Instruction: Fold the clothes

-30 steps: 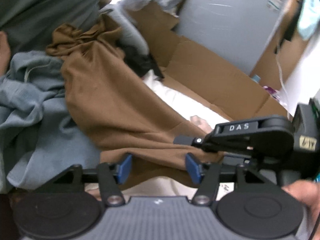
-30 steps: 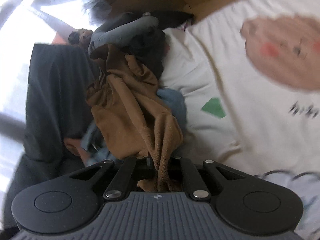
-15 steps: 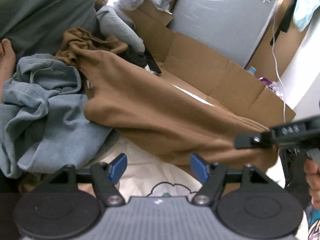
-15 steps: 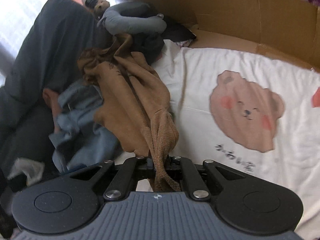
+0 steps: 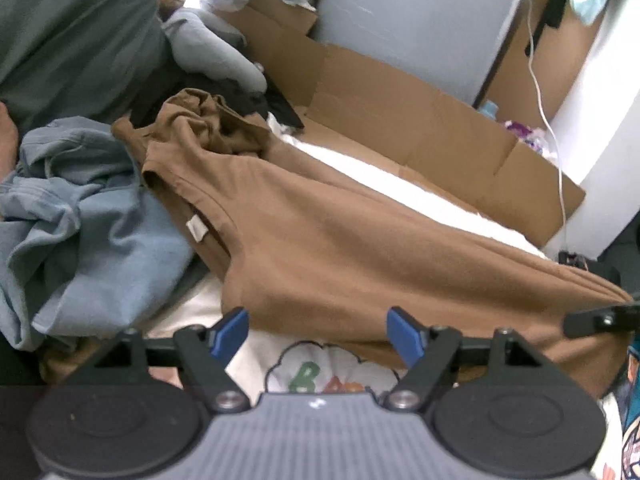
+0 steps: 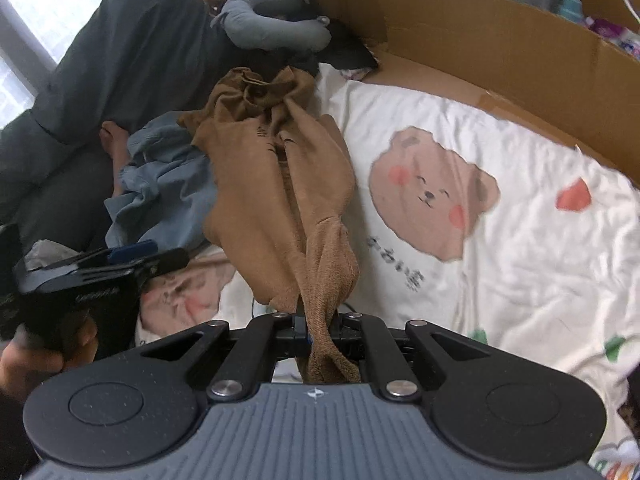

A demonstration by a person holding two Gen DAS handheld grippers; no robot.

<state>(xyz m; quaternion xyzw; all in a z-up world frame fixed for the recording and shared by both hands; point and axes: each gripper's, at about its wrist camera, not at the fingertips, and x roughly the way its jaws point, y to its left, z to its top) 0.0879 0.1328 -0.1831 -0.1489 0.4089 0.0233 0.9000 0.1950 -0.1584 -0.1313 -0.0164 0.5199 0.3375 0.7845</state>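
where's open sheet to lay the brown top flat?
Free: white sheet around the bear print, between the brown top and cardboard wall. Crowded: far end, with blue garment and grey pillow.

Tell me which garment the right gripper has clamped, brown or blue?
The brown garment: a bunched end sits pinched in the right gripper. The blue garment lies loose in a heap beside it, ungripped.

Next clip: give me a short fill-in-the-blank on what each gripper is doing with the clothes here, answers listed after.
1. The right gripper is shut on the ____ garment.
2. The left gripper has nothing between its blue pads; its jaws are ____.
3. The crumpled garment beside the held one is ____ in colour.
4. The bedsheet carries a printed ____ face.

Missing words: brown; opening; blue; bear
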